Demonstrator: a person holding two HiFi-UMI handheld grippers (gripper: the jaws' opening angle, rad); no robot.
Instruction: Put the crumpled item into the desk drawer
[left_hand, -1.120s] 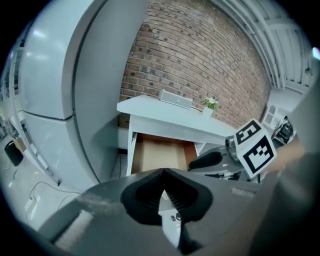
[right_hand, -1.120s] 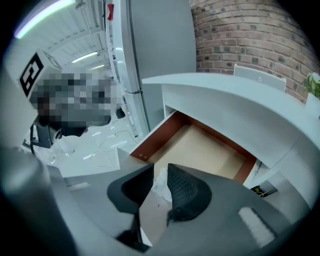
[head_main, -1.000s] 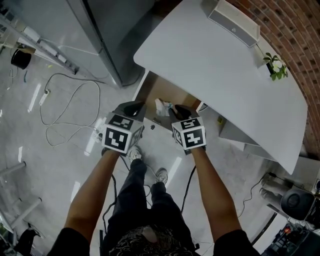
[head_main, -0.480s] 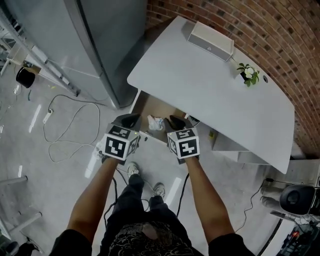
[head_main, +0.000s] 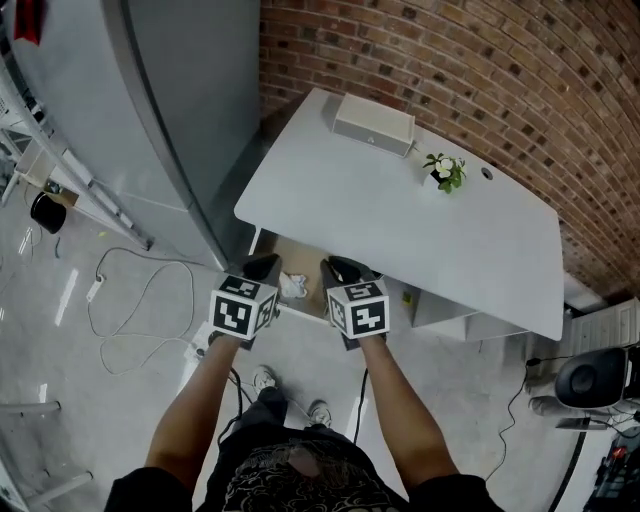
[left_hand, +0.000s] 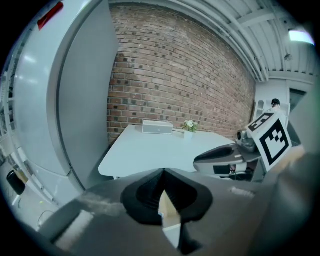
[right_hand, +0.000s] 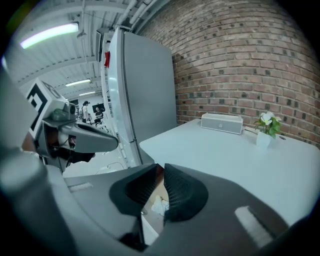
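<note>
A crumpled white paper lies in the open wooden drawer under the front left edge of the white desk. My left gripper hovers just left of the paper and my right gripper just right of it, both over the drawer's front. In the left gripper view the left gripper is shut with nothing in it. The right gripper is shut too, and the crumpled paper shows below its jaws, apart from them.
A grey speaker box and a small potted plant stand at the desk's far edge by the brick wall. A tall grey cabinet stands left of the desk. Cables lie on the floor.
The head view has tilted up, so more of the brick wall shows and the desk sits lower. Both grippers stay either side of the paper in the drawer.
</note>
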